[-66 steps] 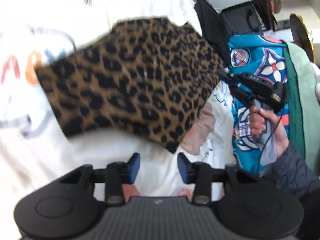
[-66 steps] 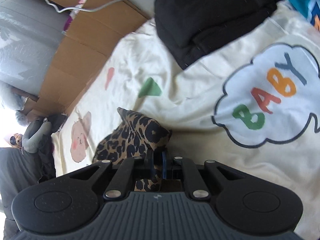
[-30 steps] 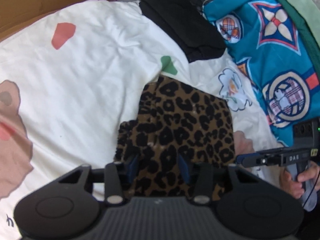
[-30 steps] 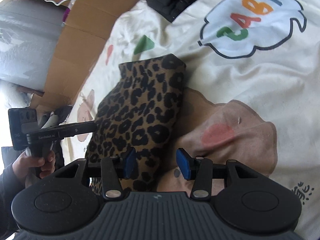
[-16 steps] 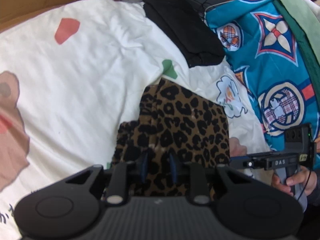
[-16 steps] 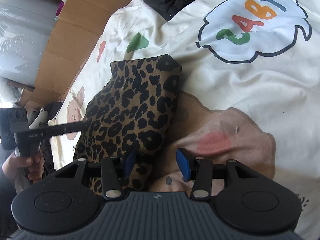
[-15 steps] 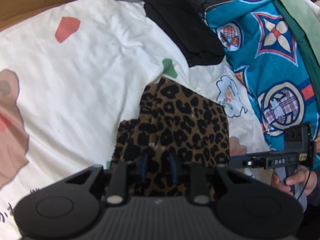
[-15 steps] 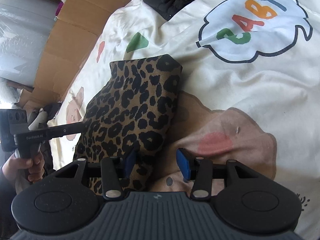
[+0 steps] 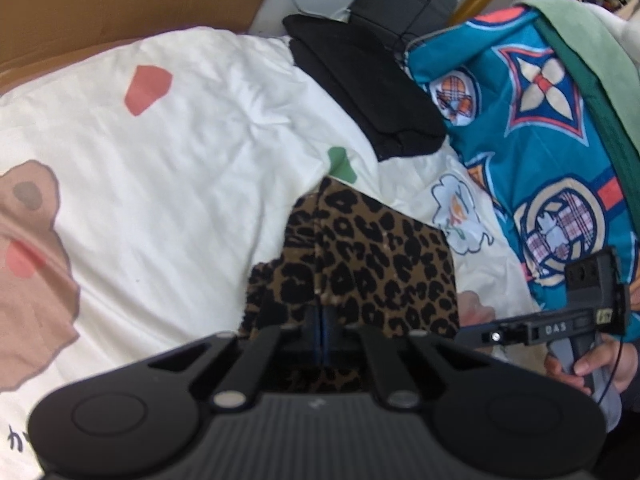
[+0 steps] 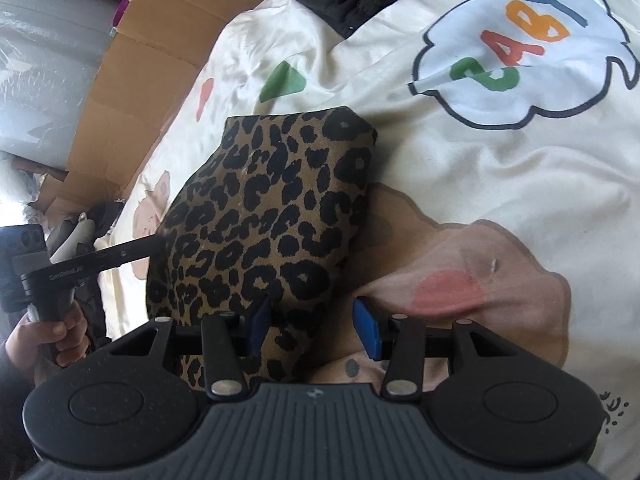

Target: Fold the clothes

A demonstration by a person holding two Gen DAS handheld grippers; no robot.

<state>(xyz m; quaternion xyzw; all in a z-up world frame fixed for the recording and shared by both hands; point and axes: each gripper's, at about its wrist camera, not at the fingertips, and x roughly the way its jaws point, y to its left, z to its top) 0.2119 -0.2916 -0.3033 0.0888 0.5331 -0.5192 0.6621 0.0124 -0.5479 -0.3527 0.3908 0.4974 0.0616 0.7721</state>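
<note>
A folded leopard-print garment lies on a white printed bed cover. My left gripper is shut on the garment's near edge. In the right wrist view the same garment sits left of centre. My right gripper is open and empty; its left finger rests over the garment's near edge and its right finger is over the cover. The left gripper also shows in the right wrist view, reaching into the garment's left side.
A folded black garment lies at the back of the bed. A teal patterned fabric with green cloth on it fills the right. Cardboard borders the far side. A "BABY" print marks the cover.
My left gripper has closed on the garment's near edge; a second ago it was open. My right gripper let go of the garment earlier and stays open beside it.
</note>
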